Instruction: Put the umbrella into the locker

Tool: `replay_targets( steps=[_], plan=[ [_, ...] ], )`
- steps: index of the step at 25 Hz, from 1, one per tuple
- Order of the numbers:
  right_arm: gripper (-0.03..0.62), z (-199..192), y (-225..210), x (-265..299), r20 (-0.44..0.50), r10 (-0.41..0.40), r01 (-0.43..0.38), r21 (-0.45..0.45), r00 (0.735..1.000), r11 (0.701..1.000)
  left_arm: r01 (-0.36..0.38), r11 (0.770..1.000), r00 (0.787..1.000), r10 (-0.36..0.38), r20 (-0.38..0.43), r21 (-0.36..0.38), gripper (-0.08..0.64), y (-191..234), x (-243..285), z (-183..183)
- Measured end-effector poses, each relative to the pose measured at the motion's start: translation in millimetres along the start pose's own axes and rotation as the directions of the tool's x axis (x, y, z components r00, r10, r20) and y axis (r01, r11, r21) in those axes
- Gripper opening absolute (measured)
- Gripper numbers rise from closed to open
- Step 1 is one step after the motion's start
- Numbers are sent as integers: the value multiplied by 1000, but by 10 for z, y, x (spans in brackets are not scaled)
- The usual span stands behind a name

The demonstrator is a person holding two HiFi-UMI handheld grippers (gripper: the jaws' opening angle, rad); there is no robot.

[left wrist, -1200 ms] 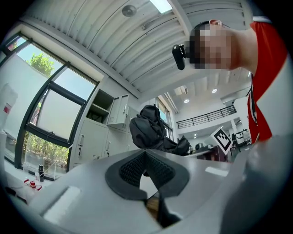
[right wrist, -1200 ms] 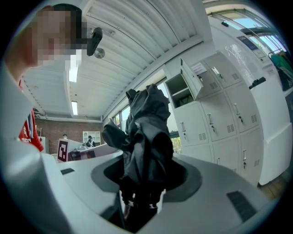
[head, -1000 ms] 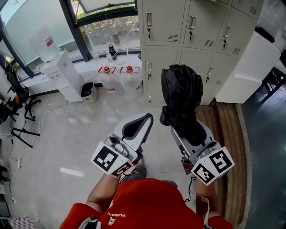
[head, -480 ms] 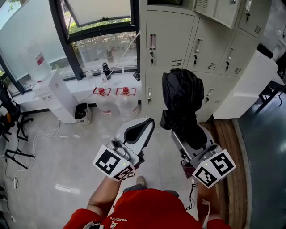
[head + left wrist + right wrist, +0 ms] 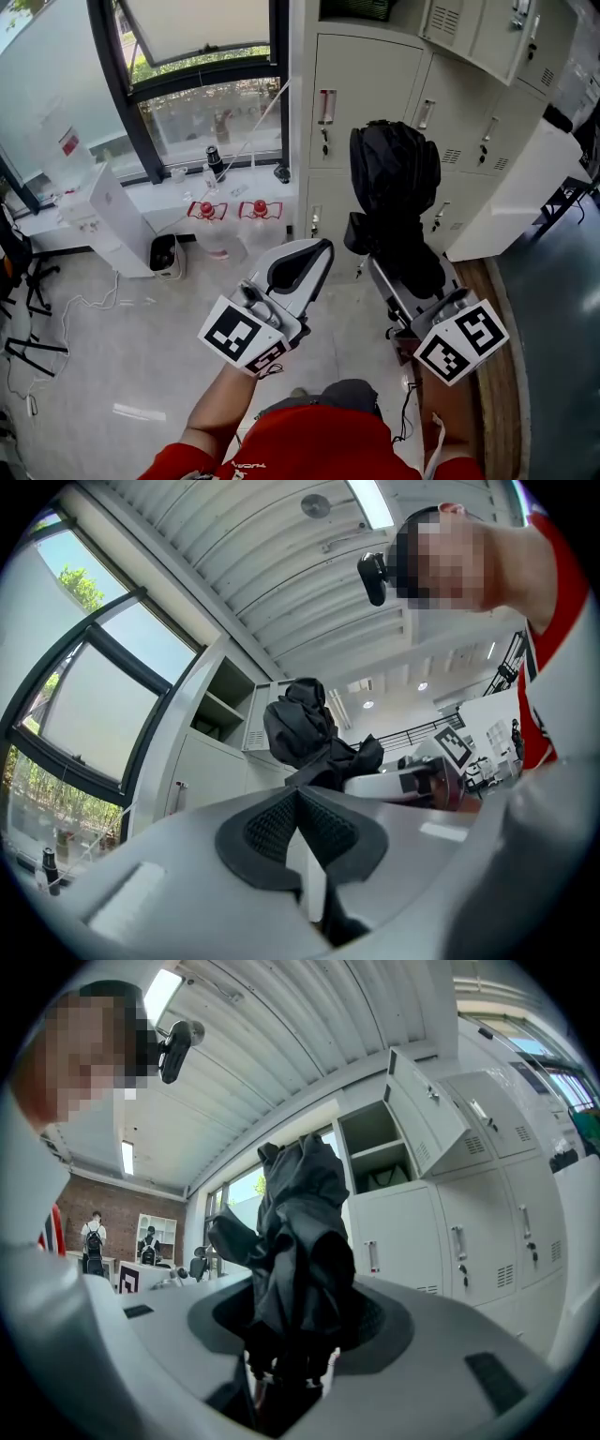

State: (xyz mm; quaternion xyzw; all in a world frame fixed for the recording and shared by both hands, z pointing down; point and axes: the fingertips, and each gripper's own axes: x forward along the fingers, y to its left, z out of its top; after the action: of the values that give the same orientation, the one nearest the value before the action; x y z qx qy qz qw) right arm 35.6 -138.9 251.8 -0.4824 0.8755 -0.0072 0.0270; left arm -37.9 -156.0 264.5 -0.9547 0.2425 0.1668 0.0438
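Note:
A folded black umbrella (image 5: 394,183) stands up out of my right gripper (image 5: 398,272), whose jaws are shut on its lower end. In the right gripper view the umbrella (image 5: 298,1241) fills the space between the pads. Behind it stands a bank of cream lockers (image 5: 370,84). One upper compartment (image 5: 377,1152) is open, its door (image 5: 427,1110) swung up and to the right. My left gripper (image 5: 305,267) is beside the umbrella on the left, shut, with its dark pads (image 5: 272,822) meeting on nothing. The umbrella (image 5: 300,733) also shows past it.
Two water bottles (image 5: 230,220), a white dispenser (image 5: 108,220) and a small bin (image 5: 162,255) stand under the window at left. A white cabinet (image 5: 506,178) and a wooden floor strip (image 5: 487,309) lie to the right of the lockers.
Both grippers have moved forward toward the lockers, the right one carrying the umbrella with it. The lockers look nearer and the open compartment has come into view at the top.

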Motion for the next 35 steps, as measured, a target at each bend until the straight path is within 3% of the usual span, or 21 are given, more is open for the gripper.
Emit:
replay_targets(
  steps=[7,15,23,30,35],
  plan=[
    [209,-22,-355,234,17,-28,28,15,999,1000,-12,1000,1000,12,-6,-21,5,272,175,-133],
    [209,145,-929,674,52,-21,20,3,998,1000,-34,999,999,34,-24,21,5,720,615,-162],
    [209,575,-1694,1183,14,-24,25,-113,1000,993,-69,995,998,69,11,71,5,1118,1279,-70],
    [209,1124,-2070,1516,7,-90,90,-217,996,972,-44,996,999,42,15,80,5,1217,1482,-83],
    [209,1514,-2308,1807,-15,-173,161,-298,985,941,-10,996,1000,7,29,85,5,1328,1537,8]
  ],
)
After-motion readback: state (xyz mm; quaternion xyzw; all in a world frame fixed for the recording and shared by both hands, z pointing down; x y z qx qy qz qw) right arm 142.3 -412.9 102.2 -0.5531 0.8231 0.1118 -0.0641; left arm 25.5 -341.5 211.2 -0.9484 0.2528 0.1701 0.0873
